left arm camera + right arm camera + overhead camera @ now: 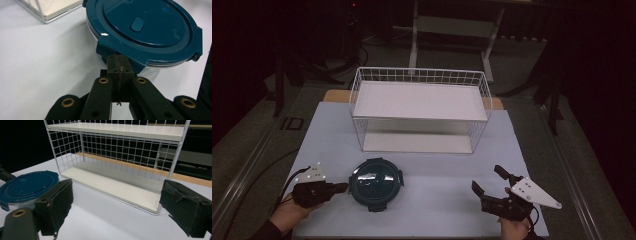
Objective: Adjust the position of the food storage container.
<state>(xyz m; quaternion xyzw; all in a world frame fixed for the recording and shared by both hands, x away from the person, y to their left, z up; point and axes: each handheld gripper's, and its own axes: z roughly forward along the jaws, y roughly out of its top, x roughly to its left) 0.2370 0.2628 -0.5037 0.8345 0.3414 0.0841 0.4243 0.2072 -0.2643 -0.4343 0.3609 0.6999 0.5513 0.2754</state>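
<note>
White table (422,215) bears wire shelf rack (419,107) and round container (376,182).

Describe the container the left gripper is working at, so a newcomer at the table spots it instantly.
Start at the white wire rack standing at the middle of the pale table. In front of its left end, near the table's front, sits a round container with a dark teal lid, the shut left gripper at its left edge. It is the only round, dark thing on the tabletop, with clip tabs around its lid.
</note>
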